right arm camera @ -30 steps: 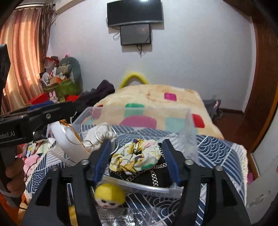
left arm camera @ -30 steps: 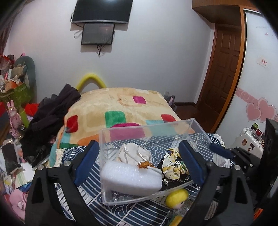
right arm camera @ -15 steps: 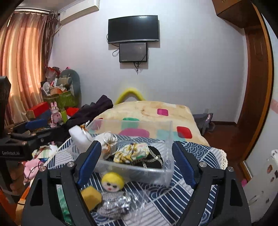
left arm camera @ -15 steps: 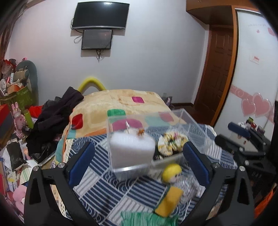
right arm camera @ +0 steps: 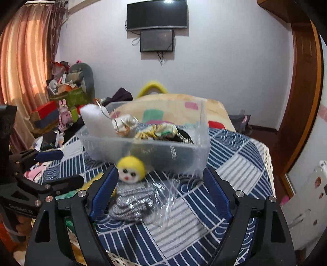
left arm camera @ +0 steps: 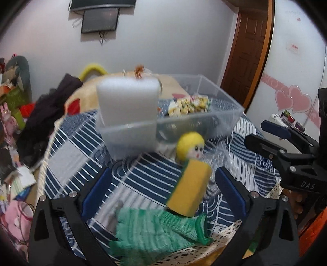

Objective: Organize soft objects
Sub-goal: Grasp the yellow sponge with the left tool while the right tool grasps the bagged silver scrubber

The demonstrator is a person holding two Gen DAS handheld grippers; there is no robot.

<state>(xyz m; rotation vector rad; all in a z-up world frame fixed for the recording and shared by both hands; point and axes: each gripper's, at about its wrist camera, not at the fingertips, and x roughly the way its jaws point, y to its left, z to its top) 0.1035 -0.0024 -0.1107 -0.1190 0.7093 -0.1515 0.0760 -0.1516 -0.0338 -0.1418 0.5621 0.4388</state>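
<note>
So the clear plastic storage bin [left arm camera: 196,120] sits on the blue-and-white patterned bedspread [right arm camera: 235,163] and it's already pretty loaded: a white foam block [left arm camera: 126,102] stands on end at its left end and pokes well above the rim, there's a yellow floral fabric scrunchie [left arm camera: 190,105] further right, and in the right wrist view also a whitish cloth bundle with wire rings [right arm camera: 126,122] and something black with a chain [right arm camera: 184,137]. Loose on the bedspread just in front of the bin are a little yellow-haired felt doll head [left arm camera: 191,147], a yellow sponge block [left arm camera: 190,190] lying tilted right below it, a green knitted cloth [left arm camera: 155,231] nearest the camera, and a grey-striped fabric piece in crinkly clear wrap [right arm camera: 134,200]. The left gripper [left arm camera: 163,194] has its blue-padded fingers spread wide with the sponge and green cloth between them, nothing pinched. The right gripper [right arm camera: 161,190] is spread wide too, with the striped piece between the pads, not touched. Beyond the bin is a beige blanket with coloured squares [right arm camera: 173,108], a wall-mounted TV [right arm camera: 157,15], orange curtains [right arm camera: 22,67] on the left, a brown wooden door [left arm camera: 247,57], and piles of clutter along the floor.
</note>
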